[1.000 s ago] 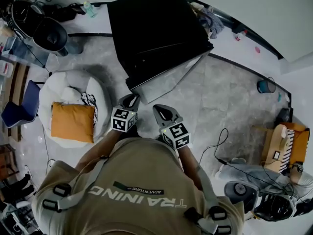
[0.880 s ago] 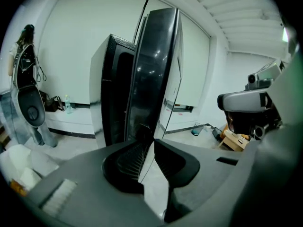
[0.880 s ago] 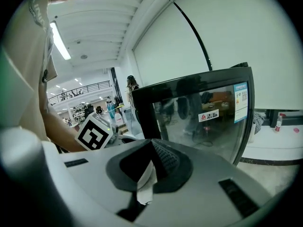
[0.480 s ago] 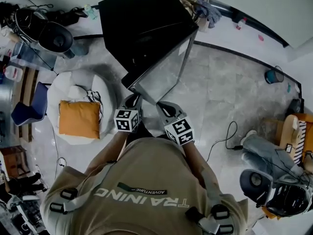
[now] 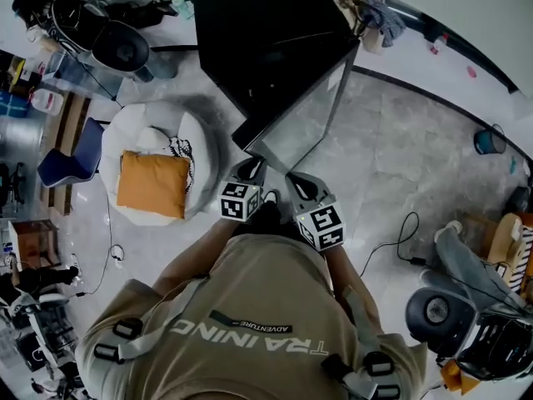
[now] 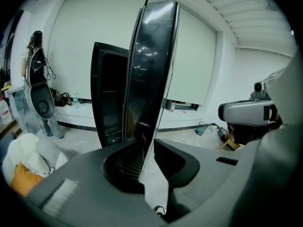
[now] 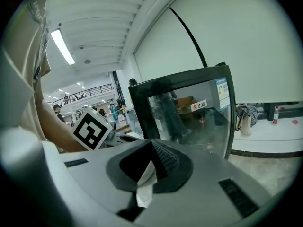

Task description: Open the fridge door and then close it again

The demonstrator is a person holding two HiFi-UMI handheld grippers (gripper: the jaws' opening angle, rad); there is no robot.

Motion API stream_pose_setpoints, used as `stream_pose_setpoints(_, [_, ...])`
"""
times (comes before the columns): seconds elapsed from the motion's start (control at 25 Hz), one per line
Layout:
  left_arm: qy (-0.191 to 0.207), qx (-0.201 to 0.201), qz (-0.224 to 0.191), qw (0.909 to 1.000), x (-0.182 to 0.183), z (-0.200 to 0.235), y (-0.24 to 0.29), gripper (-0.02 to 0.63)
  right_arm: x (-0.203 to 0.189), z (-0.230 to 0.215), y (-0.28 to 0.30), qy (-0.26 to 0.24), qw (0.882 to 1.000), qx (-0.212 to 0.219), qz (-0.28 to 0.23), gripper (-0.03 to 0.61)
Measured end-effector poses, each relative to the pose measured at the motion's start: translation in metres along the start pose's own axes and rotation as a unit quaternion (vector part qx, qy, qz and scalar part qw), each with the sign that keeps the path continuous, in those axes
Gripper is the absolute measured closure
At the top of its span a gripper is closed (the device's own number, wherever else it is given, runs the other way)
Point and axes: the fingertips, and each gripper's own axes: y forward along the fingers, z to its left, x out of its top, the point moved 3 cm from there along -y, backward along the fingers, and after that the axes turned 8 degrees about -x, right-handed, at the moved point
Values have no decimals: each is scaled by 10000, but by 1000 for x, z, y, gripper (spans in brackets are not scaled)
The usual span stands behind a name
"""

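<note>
Left gripper (image 6: 147,135) clamps the fridge door (image 6: 152,65) by its edge, plain only in its own view; right gripper (image 7: 151,144), just beside it, is clenched empty.

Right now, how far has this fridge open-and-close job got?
Done: the fridge door stands partly open, away from the black fridge. In hand: the left gripper clamps the door's free edge; the right gripper is shut, empty. Left: any further opening, then swinging it closed.

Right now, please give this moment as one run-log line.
fridge door: open | left gripper: shut on door edge | right gripper: shut, empty
</note>
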Motion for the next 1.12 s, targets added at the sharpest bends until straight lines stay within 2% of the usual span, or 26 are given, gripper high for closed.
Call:
stream_pose_setpoints(0.24, [84, -342, -5, 9994, -5, 8, -4, 565, 3, 15, 10, -36, 9997, -250, 38, 583])
stream_pose_setpoints(0.48, [-233, -687, -85, 9973, -6, 10, -7, 568, 14, 25, 11, -192, 9986, -396, 282, 583])
stream_pose_setpoints(0.64, [-99, -966, 75, 9953, -3, 8, -8, 569, 17, 22, 13, 147, 9968, -713, 324, 583])
stream_pose_setpoints(0.8, [-1, -917, 191, 9956, 0, 9, -6, 571, 10, 25, 14, 318, 9959, -811, 256, 583])
stream_pose_setpoints(0.96, [-22, -885, 346, 9955, -4, -1, -3, 572, -1, 22, 11, 310, 9962, -699, 406, 583])
stream_pose_setpoints(1.12, [-122, -807, 337, 9961, -2, -11, 1, 572, 6, 11, 12, 190, 9982, -492, 271, 583])
